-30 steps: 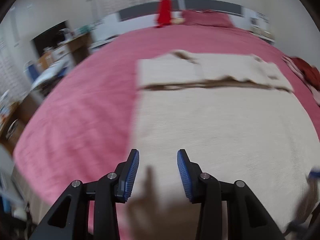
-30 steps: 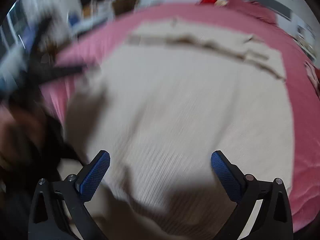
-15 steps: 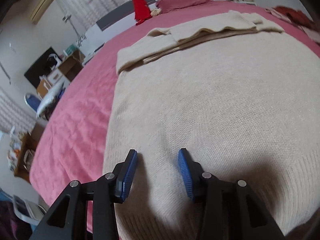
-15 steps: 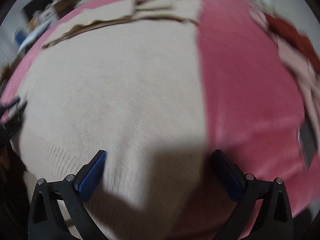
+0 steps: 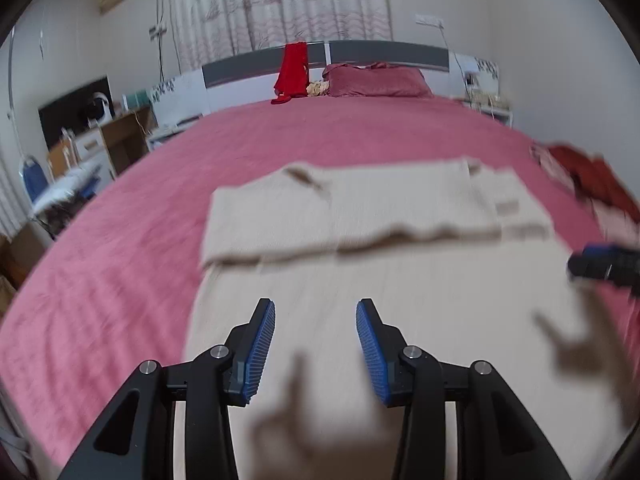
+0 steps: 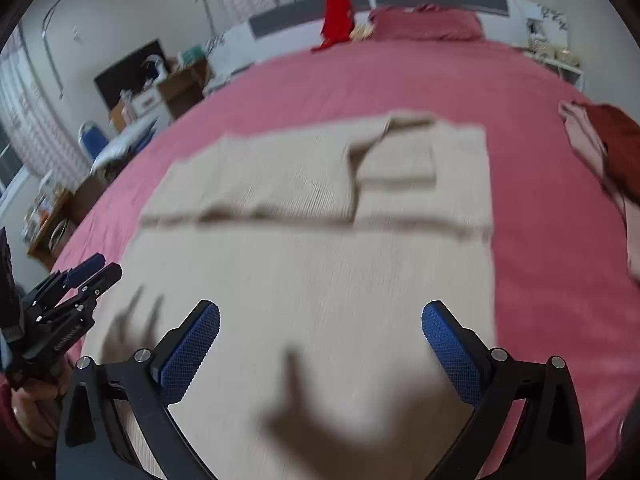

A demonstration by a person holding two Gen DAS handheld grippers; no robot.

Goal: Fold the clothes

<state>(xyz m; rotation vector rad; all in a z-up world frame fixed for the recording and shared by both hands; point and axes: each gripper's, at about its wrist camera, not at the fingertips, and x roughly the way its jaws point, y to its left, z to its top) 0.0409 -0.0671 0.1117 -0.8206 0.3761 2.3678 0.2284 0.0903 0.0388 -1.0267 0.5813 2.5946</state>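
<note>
No words, numbers or brand marks can be read in either view. The only lettering is a pale line of print along the body of the left gripper (image 6: 93, 270), far left of the right jaws, too small and blurred to make out.

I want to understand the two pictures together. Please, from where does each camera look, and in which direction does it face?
Left wrist: on the left gripper, above the beige knitted sweater, facing the grey headboard; own blue-padded fingers and the right gripper's tip at the right edge.
Right wrist: on the right gripper, same direction; own open fingers, plus the left gripper and a hand.
Shared: sweater, pink bedspread, red cloth.
</note>
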